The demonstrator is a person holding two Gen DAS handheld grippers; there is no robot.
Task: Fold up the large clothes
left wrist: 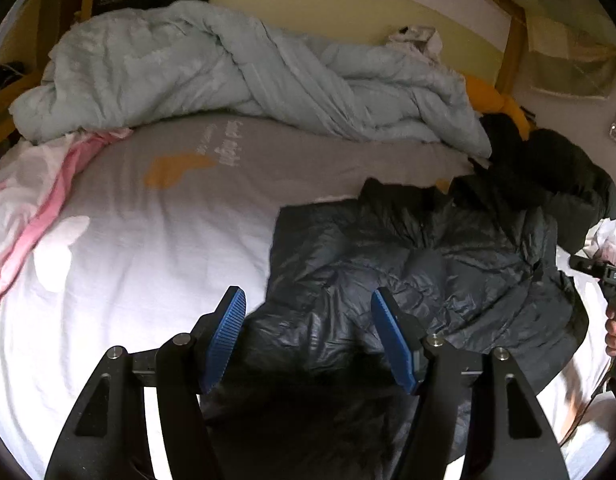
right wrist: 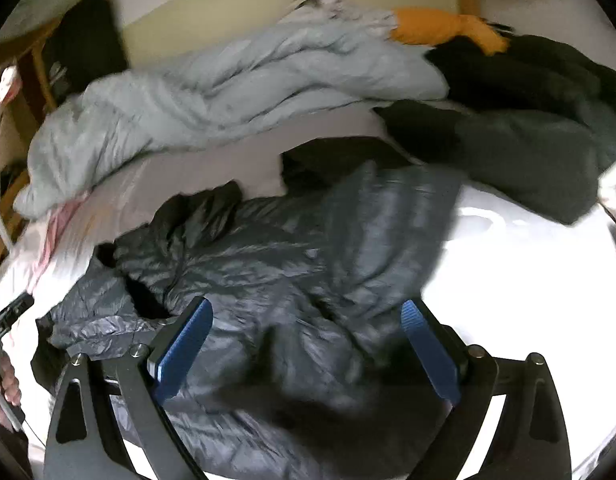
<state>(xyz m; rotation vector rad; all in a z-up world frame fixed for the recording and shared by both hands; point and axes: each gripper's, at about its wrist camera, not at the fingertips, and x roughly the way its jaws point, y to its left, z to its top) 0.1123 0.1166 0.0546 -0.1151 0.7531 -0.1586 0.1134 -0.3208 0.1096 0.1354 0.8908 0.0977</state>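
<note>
Bed sheet (left wrist: 128, 280) | black puffer jacket (left wrist: 427, 264) spread | left hand-held gripper (left wrist: 308, 304) unclenched

1. A shiny black quilted puffer jacket (left wrist: 407, 264) lies crumpled and partly folded on the white bed sheet (left wrist: 148, 264).
2. Its padded panels are creased.
3. A second dark green coat (right wrist: 527, 140) is heaped just behind it.

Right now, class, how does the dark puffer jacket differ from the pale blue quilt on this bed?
The dark puffer jacket is shiny and near black; the pale blue quilt is matte and light. The jacket lies spread fairly flat near the grippers; the quilt is bunched and twisted along the far side by the wall. Both are padded, crumpled, and rest on the bed.
</note>
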